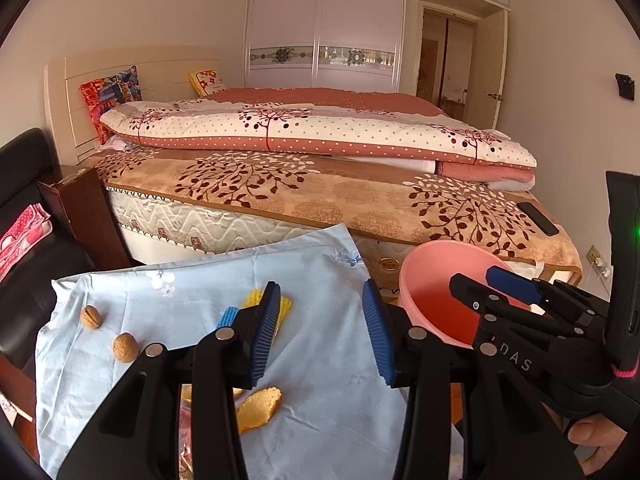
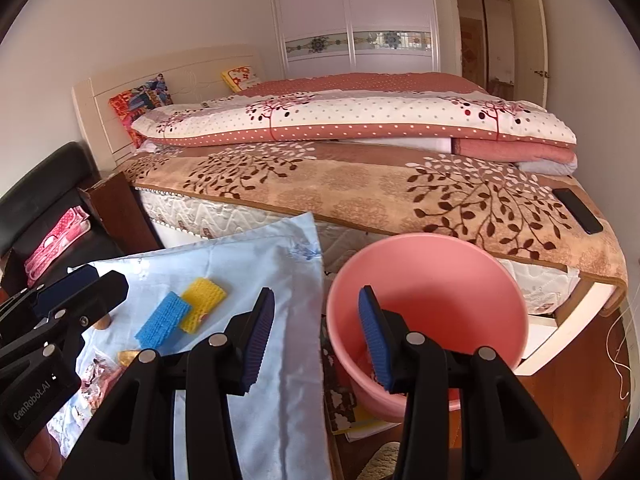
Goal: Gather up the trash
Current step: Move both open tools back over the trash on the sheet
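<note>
Your left gripper (image 1: 322, 330) stands spread with nothing between its blue pads, hanging over the pale blue cloth (image 1: 328, 404). Just below its left finger, at about seven o'clock from the gap, lies a strip of orange peel (image 1: 258, 406) on the cloth. Behind that same finger, at eleven o'clock, a yellow foam piece (image 1: 285, 307) and a blue foam piece (image 1: 227, 317) peek out, partly hidden. Further out at nine o'clock sit two walnuts (image 1: 125, 346), near each other but not touching.

Your right gripper (image 2: 316, 338) is also spread and pinches nothing. Its right finger stands in front of the pink bucket (image 2: 424, 264), its left finger over the cloth's edge. From the right wrist view the blue and yellow foam pieces lie side by side and touching at ten o'clock of the gap, and some crumpled wrappers (image 2: 98, 380) lie at eight o'clock, partly covered by your left gripper. In the left wrist view the bucket stands at two o'clock of the gap, just off the cloth's right edge, with your right gripper in front of it.

Beyond the cloth and bucket, at twelve o'clock, runs the bed (image 1: 280, 200) with a tree-patterned brown blanket and folded quilts (image 1: 320, 128) on top. A black phone (image 1: 538, 218) lies on the blanket at two o'clock. Farthest back stands the white wardrobe (image 1: 324, 28).
</note>
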`<state>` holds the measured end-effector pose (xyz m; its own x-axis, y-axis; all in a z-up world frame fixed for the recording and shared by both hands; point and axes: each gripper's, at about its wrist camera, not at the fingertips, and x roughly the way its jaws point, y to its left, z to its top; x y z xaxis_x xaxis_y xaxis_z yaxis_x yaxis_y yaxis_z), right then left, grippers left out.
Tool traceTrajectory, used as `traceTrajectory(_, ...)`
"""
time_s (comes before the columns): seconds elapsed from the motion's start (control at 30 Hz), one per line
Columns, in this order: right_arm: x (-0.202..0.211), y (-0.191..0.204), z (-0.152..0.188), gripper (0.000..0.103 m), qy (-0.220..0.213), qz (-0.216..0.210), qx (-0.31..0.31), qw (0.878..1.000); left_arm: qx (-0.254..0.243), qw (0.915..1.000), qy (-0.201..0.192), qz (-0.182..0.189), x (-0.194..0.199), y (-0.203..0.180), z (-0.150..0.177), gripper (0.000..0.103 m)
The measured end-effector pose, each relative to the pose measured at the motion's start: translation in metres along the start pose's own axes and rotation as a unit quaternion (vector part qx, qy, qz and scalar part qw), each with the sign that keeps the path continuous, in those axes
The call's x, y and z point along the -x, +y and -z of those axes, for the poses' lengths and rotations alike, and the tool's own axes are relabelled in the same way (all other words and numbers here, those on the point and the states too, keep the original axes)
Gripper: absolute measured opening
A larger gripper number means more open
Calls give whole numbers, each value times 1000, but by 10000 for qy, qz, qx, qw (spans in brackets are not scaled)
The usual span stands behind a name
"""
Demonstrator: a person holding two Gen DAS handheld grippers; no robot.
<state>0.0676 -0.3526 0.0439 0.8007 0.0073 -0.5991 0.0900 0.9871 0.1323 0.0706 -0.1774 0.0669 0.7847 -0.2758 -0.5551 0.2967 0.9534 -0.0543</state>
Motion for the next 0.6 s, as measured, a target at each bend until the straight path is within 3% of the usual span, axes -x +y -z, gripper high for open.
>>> traceTrajectory(0.43,-1,44,5,44,145,-355,328,9987,278,9989,-94,-371,25,38,14,43)
traceTrajectory(0.53,-1,53,6,54,138,-416,375,9983,345,9984,-124,-423,33,54,19,43)
traceTrajectory(0.6,-1,58,6,54,149,-457,438,9979,389,9979,-148,-493,39,69,22,43)
